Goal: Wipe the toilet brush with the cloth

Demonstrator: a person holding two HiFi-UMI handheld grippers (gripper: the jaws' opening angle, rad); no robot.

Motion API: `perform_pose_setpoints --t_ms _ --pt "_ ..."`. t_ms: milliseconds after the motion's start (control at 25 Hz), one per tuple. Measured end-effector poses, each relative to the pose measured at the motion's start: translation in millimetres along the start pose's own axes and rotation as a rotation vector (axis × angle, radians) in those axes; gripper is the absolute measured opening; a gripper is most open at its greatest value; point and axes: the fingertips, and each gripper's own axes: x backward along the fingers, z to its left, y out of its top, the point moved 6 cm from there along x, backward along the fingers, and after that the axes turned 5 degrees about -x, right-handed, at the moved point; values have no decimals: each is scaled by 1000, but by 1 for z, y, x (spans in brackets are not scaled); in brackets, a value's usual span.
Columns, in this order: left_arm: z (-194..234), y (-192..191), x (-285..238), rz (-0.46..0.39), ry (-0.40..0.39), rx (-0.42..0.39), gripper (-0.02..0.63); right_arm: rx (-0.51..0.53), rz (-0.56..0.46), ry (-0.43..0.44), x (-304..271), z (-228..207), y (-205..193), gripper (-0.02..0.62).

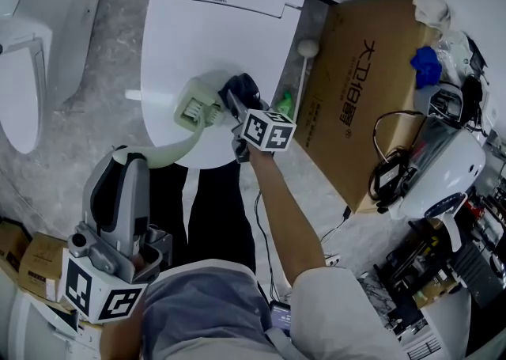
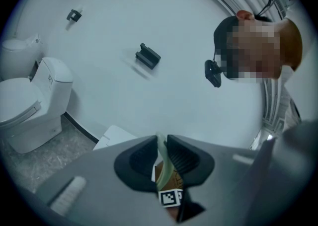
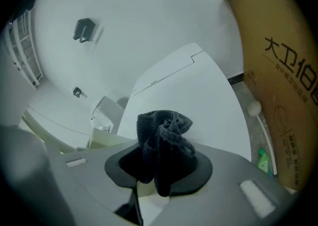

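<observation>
A pale green toilet brush is held over the closed toilet lid [image 1: 229, 18]. Its square head [image 1: 194, 105] points away from me and its curved handle [image 1: 170, 151] runs back into my left gripper [image 1: 133, 159]. In the left gripper view that gripper [image 2: 162, 158] is shut on the thin green handle [image 2: 162, 149]. My right gripper [image 1: 237, 107] is shut on a bunched dark cloth [image 1: 242, 88], which sits right against the brush head's right side. The right gripper view shows the cloth [image 3: 164, 143] filling the right gripper [image 3: 161, 165], with the brush head [image 3: 102, 123] just left of it.
A second toilet [image 1: 24, 50] stands at the left. A large cardboard box [image 1: 364, 89] lies to the right, with a white ball-ended stick [image 1: 307, 48] and a green bottle [image 1: 285, 103] beside it. A white appliance [image 1: 443, 168], cables and clutter fill the right side.
</observation>
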Motion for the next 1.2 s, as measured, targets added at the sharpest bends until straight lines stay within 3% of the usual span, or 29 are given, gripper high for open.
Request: perform_pose_setpoints --t_ms 800,1200 --pt "0 -3 1 -32 0 6 0 111 37 22 1 34 15 110" --pt "1 -2 2 -50 -7 12 0 195 114 58 -3 54 27 110"
